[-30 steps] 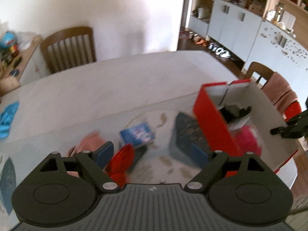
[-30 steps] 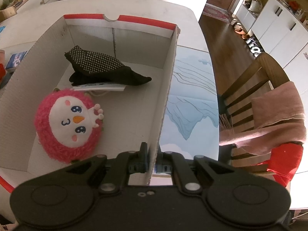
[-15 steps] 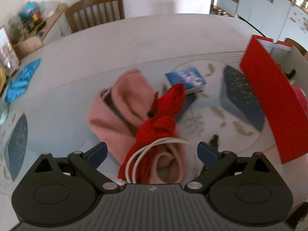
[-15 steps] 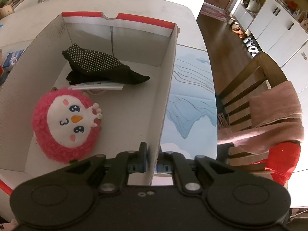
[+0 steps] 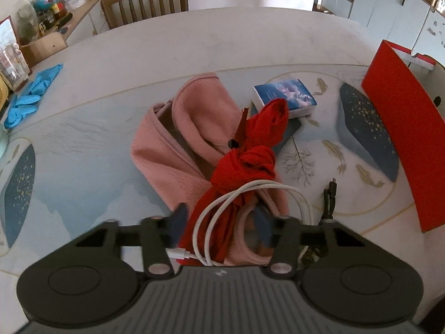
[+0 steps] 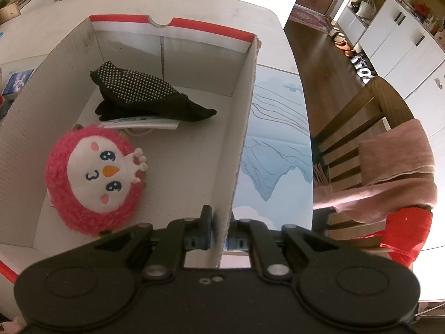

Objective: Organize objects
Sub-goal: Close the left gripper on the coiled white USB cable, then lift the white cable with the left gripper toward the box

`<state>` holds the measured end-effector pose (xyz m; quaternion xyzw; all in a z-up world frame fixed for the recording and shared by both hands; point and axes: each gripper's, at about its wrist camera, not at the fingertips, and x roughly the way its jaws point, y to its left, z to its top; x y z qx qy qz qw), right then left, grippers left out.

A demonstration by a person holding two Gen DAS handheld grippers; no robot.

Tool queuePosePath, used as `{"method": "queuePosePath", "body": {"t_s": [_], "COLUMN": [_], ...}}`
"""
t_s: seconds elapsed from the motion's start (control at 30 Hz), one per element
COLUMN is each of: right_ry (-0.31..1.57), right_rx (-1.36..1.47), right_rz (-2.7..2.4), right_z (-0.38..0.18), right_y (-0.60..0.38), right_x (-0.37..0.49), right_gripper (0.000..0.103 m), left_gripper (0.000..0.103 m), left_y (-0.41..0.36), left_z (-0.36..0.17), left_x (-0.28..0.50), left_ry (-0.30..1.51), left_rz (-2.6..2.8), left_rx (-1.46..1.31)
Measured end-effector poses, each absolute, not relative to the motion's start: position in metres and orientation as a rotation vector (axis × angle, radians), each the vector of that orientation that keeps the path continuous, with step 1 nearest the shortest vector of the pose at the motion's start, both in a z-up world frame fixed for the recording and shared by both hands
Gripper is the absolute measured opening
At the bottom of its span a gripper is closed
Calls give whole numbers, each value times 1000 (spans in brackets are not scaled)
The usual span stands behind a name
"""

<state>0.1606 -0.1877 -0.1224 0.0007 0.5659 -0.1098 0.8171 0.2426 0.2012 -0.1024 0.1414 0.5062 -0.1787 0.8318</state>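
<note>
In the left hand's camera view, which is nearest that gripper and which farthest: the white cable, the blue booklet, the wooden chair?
1. White cable: nearest, looped on the red cloth between the left gripper fingers, whose jaws have just been closing.
2. Blue booklet: mid-table, beyond the cloth, slightly right.
3. Wooden chair: farthest, behind the table's far edge, upper left.

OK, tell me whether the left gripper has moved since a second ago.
Yes. The left gripper has come down and away from the red box, toward the pink cloth. Its jaws have just been closing around the red cloth and white cable.
</note>
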Motion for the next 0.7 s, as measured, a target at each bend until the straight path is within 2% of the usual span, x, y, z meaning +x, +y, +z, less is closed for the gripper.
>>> {"method": "queuePosePath", "body": {"t_s": [0.17,0.23,0.43,0.7], "right_ry": [1205,1204,1204,1203], "right_rx": [-4,-4,-6,-10], "right_rz": [-235,-234,-233,-230], "right_z": [-122,-122,-122,-122], "right_y": [-188,-188,-187,-187], "right_x": [160,160,160,160], "right_gripper": [7,7,7,7], "left_gripper": [30,17,9,6], "left_y": [197,197,195,186], "left_z": [-102,-100,-92,-61], "left_x": [242,241,232,217], "left_ry": [1076,1076,1070,997], "left_rz": [-361,-349,-347,-407], "left_rx": [335,338,397,395]}}
